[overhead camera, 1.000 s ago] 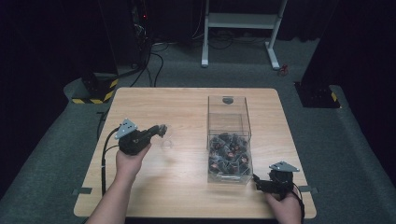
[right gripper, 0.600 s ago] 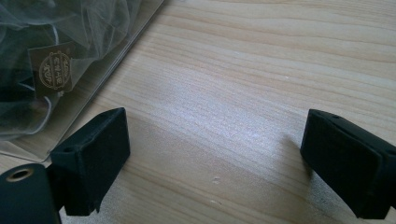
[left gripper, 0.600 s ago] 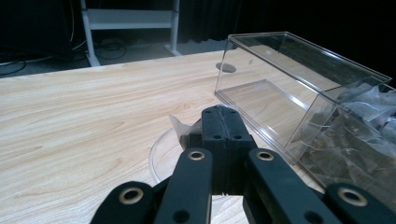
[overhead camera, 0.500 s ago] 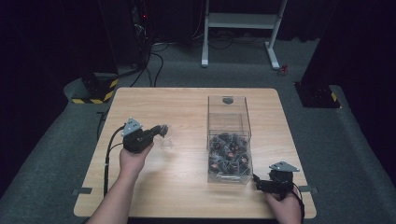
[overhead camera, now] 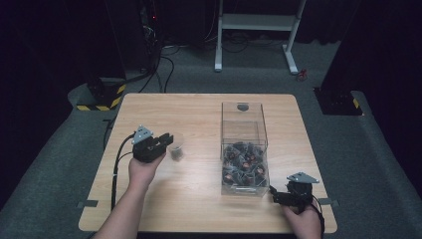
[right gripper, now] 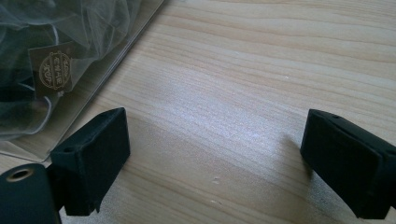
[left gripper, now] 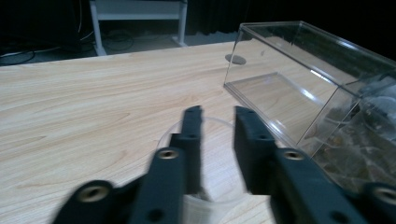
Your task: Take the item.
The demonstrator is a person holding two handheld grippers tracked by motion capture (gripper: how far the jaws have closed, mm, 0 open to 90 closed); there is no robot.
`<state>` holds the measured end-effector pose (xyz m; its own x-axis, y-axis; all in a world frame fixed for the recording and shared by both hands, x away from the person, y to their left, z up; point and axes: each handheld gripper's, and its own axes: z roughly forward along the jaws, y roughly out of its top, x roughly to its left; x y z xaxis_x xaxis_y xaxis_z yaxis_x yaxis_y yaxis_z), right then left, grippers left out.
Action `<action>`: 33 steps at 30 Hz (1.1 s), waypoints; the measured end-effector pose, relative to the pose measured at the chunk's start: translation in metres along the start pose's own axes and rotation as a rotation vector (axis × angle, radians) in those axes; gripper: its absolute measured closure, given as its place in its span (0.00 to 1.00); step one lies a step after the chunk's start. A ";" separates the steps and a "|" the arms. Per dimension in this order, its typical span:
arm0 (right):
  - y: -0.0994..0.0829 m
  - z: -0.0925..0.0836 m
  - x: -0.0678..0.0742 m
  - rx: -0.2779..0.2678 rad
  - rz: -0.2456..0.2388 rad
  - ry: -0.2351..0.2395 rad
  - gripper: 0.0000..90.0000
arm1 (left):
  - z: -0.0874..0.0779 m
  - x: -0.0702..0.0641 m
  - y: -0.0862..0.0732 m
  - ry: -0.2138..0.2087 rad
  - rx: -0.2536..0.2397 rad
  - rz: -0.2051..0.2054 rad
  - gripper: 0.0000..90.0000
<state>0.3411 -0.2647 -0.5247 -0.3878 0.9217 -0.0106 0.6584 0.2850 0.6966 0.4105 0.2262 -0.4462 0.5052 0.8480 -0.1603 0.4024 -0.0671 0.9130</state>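
Left gripper (overhead camera: 168, 141) fingers have just been opening around the clear cup (overhead camera: 175, 148), now slack, so the cup looks set down on the tabletop (overhead camera: 199, 199) at nine o'clock from the box (overhead camera: 244, 144). Right gripper (right gripper: 215, 154), wide open and empty, rests at the box's five o'clock; its own view alone shows labelled sachets (right gripper: 51, 70) inside.

table (overhead camera: 199, 199) bears all | box (overhead camera: 244, 124) right of centre, small wrapped pieces (overhead camera: 244, 167) in its near end | cup (overhead camera: 176, 147) left of box, well apart | left gripper (overhead camera: 166, 141) just left of cup | right gripper (overhead camera: 273, 193) at box's near right corner
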 end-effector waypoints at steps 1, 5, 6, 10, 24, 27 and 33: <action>0.000 0.000 0.000 0.000 0.000 0.000 0.09 | 0.000 0.000 0.000 -0.006 -0.001 0.002 0.72; 0.000 0.000 0.000 0.000 0.000 0.000 0.09 | 0.000 -0.001 0.000 0.005 0.009 0.002 0.58; 0.000 0.000 0.000 0.000 0.000 0.000 0.09 | 0.000 -0.002 0.000 0.008 0.012 0.002 0.53; 0.000 0.000 0.000 0.000 0.000 0.000 0.09 | 0.000 -0.003 0.000 0.012 0.016 0.004 0.44; 0.000 0.000 0.000 0.000 0.000 0.000 0.09 | -0.006 -0.006 0.000 0.029 0.042 0.025 0.16; 0.000 0.000 0.000 0.000 0.000 0.000 0.09 | -0.008 -0.006 0.000 0.032 0.043 0.025 0.13; 0.000 0.000 0.000 0.000 0.001 0.000 0.09 | -0.015 -0.004 -0.006 0.034 0.050 0.016 0.11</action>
<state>0.3410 -0.2646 -0.5247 -0.3873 0.9219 -0.0099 0.6589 0.2843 0.6964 0.3944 0.2313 -0.4455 0.4859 0.8639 -0.1326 0.4329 -0.1061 0.8952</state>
